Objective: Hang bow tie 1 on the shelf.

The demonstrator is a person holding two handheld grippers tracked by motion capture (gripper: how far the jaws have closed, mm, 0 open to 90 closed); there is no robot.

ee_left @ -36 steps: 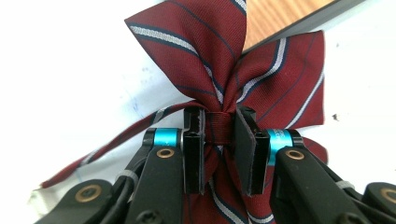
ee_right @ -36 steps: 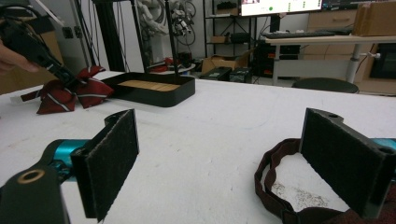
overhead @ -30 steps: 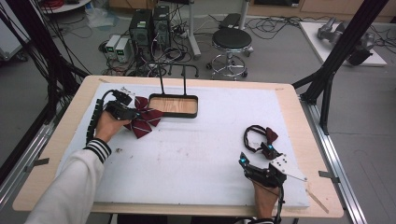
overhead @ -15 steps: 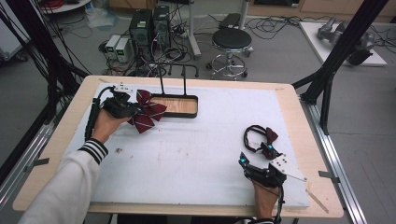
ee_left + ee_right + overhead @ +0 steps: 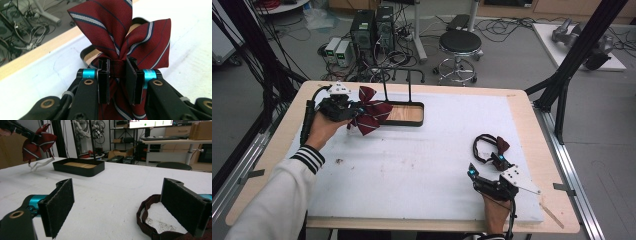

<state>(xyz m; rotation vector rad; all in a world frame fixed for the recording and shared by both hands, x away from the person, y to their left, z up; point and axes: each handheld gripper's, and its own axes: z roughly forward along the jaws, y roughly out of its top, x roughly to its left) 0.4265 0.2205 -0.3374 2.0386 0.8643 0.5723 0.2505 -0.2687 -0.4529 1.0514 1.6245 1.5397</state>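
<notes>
Clamped on the knot of a striped red bow tie (image 5: 117,37), the left gripper (image 5: 117,75) has its two black pads pressing the dark centre band from either side, with the tie's lobes fanning upward above the jaws and a striped tail hanging below them. In the high view that gripper (image 5: 343,107) sits at the upper left of the frame, in a hand that wears a white sleeve with a striped cuff, and the tie (image 5: 371,114) is held off the white mat (image 5: 422,165), just left of a black tray (image 5: 404,114) with a wooden floor. A white strap trails from the tie toward the mat at the upper left of the right gripper view.

Wide apart and holding nothing, the right gripper (image 5: 125,205) has its felt-faced jaws resting low over the mat. A second, darker bow tie (image 5: 497,147) with a looped band lies on the mat at the lower right of the high view, just ahead of the right gripper (image 5: 492,167); its band curls beside the right-hand jaw in the right gripper view.
</notes>
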